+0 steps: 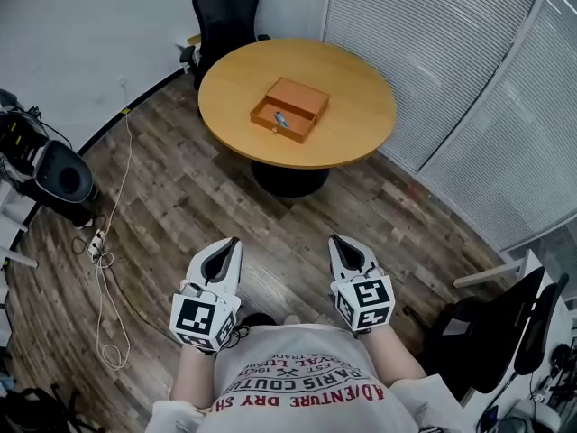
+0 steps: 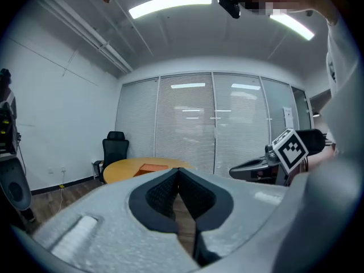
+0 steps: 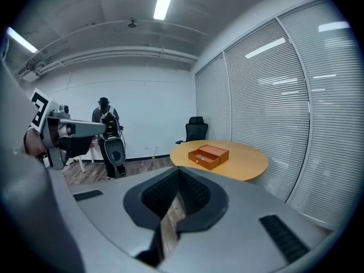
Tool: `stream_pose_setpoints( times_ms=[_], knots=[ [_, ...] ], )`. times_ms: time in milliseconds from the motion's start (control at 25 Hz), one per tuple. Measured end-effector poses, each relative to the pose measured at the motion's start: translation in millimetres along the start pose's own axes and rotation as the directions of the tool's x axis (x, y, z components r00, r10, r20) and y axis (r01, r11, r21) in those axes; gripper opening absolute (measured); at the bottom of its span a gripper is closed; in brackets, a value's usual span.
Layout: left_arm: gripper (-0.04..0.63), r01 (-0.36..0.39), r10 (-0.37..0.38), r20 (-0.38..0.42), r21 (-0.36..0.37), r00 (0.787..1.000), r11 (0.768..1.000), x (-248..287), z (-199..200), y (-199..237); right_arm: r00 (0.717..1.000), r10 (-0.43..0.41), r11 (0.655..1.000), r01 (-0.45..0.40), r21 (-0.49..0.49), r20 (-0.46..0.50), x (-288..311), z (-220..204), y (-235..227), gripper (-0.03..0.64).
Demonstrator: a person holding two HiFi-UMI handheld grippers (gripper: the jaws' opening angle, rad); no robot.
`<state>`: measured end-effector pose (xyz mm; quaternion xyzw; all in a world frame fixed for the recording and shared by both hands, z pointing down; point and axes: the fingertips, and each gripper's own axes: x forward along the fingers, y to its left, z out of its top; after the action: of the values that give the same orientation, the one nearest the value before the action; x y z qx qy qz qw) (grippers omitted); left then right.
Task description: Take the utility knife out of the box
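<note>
Orange box with the utility knife inside, both grippers held well short of the table.

Orange box [image 1: 302, 97] sits open near the middle of the round wooden table [image 1: 361, 106], lid laid back, with the utility knife [image 1: 281, 119] lying in its tray as a small grey-blue shape. Behind the table stands a black office chair [image 1: 225, 12], white blinds [image 1: 433, 43] line the wall to the right, and a white cable [image 1: 108, 269] trails over the wood floor at the left. Well apart from the table, near the person's chest, the left gripper [image 1: 236, 240] and right gripper [image 1: 334, 239] point toward it side by side. Each has its jaws pressed together at the tips with nothing between them.
</note>
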<state>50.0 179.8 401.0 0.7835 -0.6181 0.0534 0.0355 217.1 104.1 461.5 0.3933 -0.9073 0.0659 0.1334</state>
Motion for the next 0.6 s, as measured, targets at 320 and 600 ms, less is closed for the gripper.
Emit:
stream_pose_setpoints(
  times_ms=[320,600],
  knots=[
    [-0.005,0.028,-0.029,-0.061,-0.022,0.998,0.999,69.1,-19.6,37.3,0.998,-0.025,0.998,0.028,0.052,-0.058,64.1,-10.0,-33.8,0.008],
    [-0.005,0.117,-0.118,-0.06,-0.017,0.991,0.993,147.6,-6.0,107.8,0.993,-0.091,0.993,0.097,0.073,-0.08,144.7,17.3,-45.4,0.008]
  ],
)
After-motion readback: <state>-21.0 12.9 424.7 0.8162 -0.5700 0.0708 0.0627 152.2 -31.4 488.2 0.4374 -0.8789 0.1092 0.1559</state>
